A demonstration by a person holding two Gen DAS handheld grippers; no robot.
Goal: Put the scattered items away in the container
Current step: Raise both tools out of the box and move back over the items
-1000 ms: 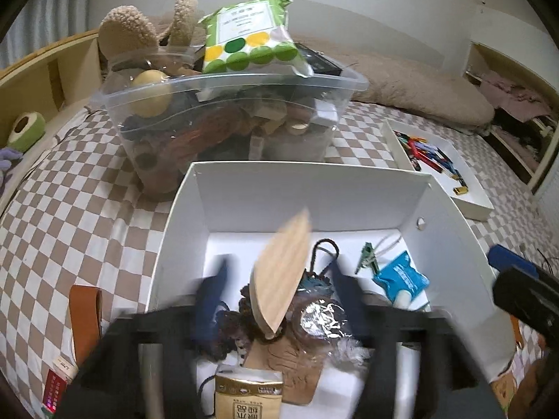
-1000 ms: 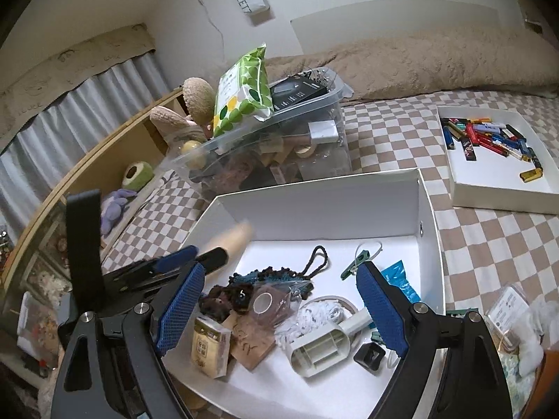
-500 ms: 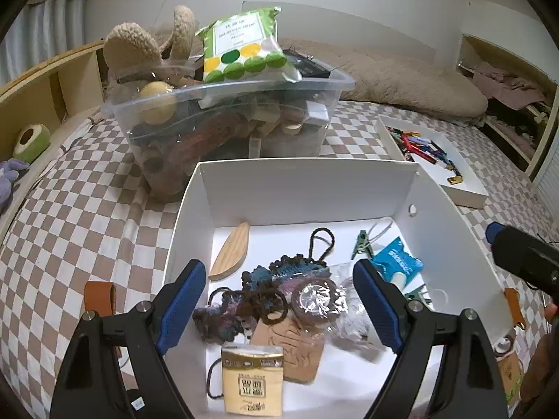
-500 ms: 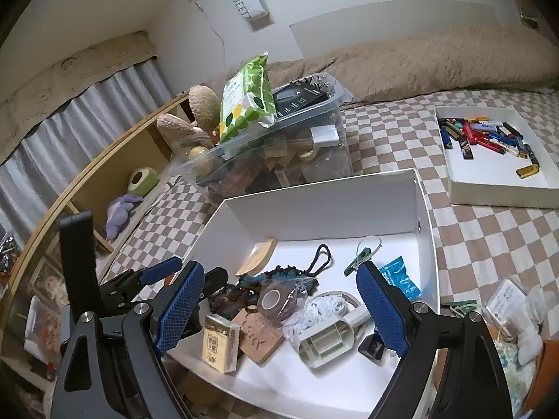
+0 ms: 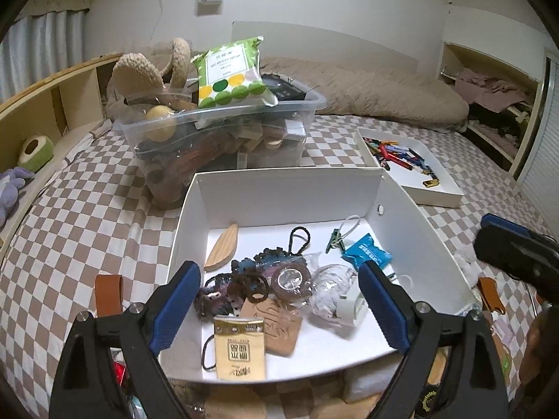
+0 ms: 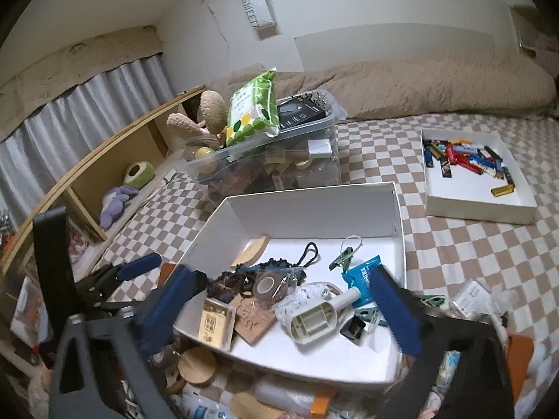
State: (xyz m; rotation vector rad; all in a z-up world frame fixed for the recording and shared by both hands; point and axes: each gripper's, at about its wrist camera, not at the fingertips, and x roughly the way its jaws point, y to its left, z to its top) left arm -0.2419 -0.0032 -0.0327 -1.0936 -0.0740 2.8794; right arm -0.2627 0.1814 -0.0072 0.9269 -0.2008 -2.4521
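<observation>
White box (image 5: pixel 286 188) sits on the checked bed, the light, stiff wooden leaf (image 5: pixel 222 246) already inside; we'd pinch the round wooden lid (image 6: pixel 197 365) lying just outside by its rim, both hand-held grippers (image 5: pixel 279 309) (image 6: pixel 279 317) having just opened wide, holding nothing.

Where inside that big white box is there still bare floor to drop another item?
In the white cardboard box, bare floor lies along the far wall behind the leaf-shaped wooden piece, and in the near right corner. The middle is crowded around the dark crochet pieces.
</observation>
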